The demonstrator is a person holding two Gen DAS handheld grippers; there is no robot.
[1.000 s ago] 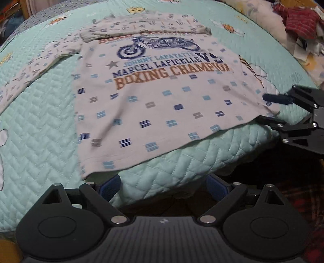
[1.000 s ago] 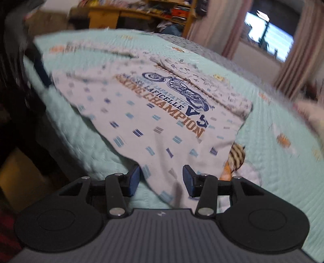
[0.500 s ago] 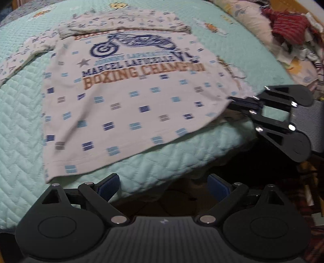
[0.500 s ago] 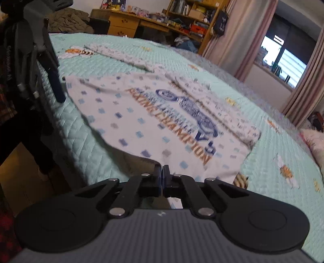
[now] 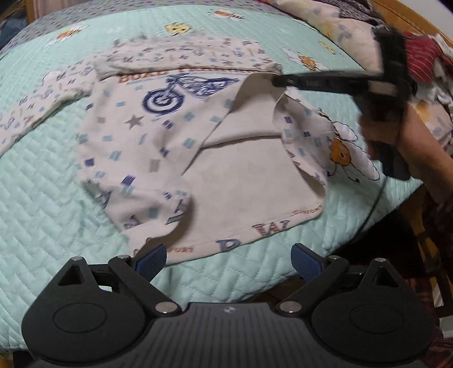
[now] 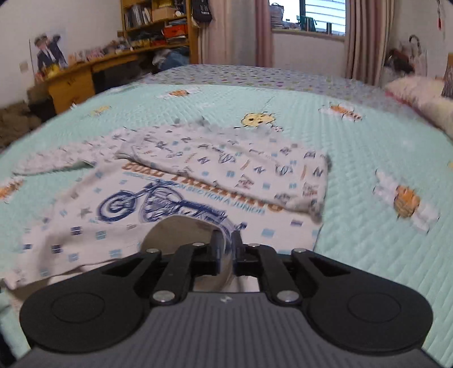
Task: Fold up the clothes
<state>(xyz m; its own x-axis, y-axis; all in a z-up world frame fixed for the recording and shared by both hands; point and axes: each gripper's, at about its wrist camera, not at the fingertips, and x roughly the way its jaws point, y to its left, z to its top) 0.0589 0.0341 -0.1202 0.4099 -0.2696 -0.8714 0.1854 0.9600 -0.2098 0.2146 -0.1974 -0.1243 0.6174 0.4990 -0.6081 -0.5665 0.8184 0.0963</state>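
Observation:
A white long-sleeved shirt (image 5: pixel 136 136) with a blue motorcycle print lies on the teal quilted bed (image 5: pixel 42 215). Its bottom hem is folded up over the body, with the plain inside (image 5: pixel 243 175) facing up. My right gripper (image 6: pixel 226 249) is shut on the hem corner and holds it over the shirt's chest; it shows in the left wrist view (image 5: pixel 276 80) at the upper right. My left gripper (image 5: pixel 228 259) is open and empty, just in front of the folded edge near the bed's front edge. One sleeve lies folded across the collar (image 6: pixel 226 164).
A pillow and a heap of clothes (image 5: pixel 419 56) lie at the bed's right side. A wooden desk and bookshelf (image 6: pixel 93 73) stand beyond the bed, with a curtained window (image 6: pixel 308 17) behind. The bed's front edge drops off below the left gripper.
My right gripper shut on the shirt's bottom right corner and carried it up over the shirt toward the collar, folding the lower part over. My left gripper stayed open and moved closer.

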